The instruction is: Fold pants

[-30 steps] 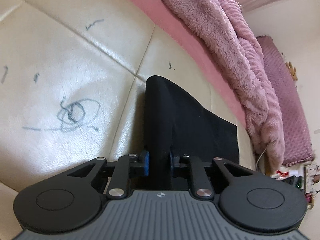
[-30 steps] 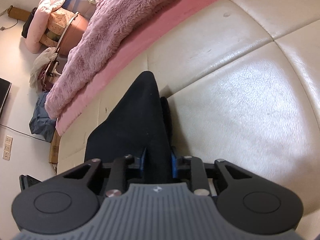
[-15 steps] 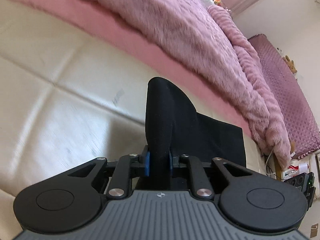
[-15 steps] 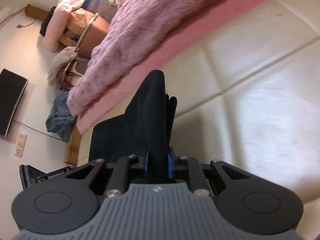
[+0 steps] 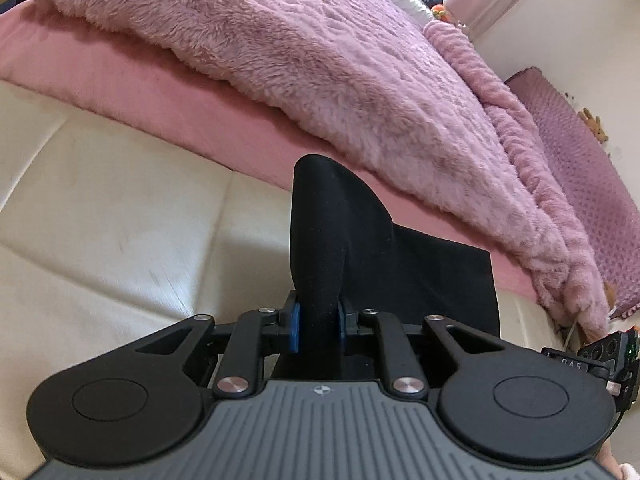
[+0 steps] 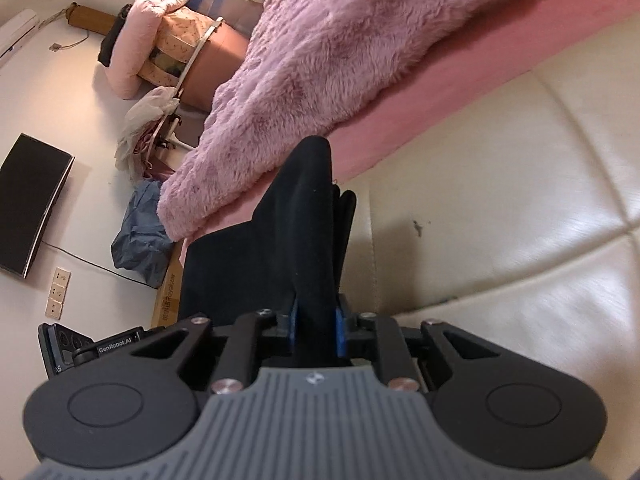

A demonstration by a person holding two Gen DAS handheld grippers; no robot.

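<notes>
The black pants [image 5: 404, 264] hang in a sheet between my two grippers above a cream leather cushion [image 5: 100, 216]. My left gripper [image 5: 318, 326] is shut on one bunched edge of the pants, which stands up as a black ridge between the blue pads [image 5: 295, 328]. My right gripper [image 6: 316, 326] is shut on the other edge of the pants [image 6: 248, 268], also gathered into an upright fold. The fabric spreads toward the pink bed edge. The right gripper's body shows at the far right of the left wrist view [image 5: 600, 360].
A fluffy mauve blanket [image 5: 340, 64] lies on a pink mattress [image 5: 140, 92] just beyond the cushion. In the right wrist view a black monitor [image 6: 30, 204], wall sockets [image 6: 58, 292], a blue bundle [image 6: 140, 240] and piled bedding [image 6: 160, 48] stand at the left.
Both grippers have lifted and carried the pants toward the bed edge. The cushion with the pen marks has dropped out of view and the blanket fills more of both views.
</notes>
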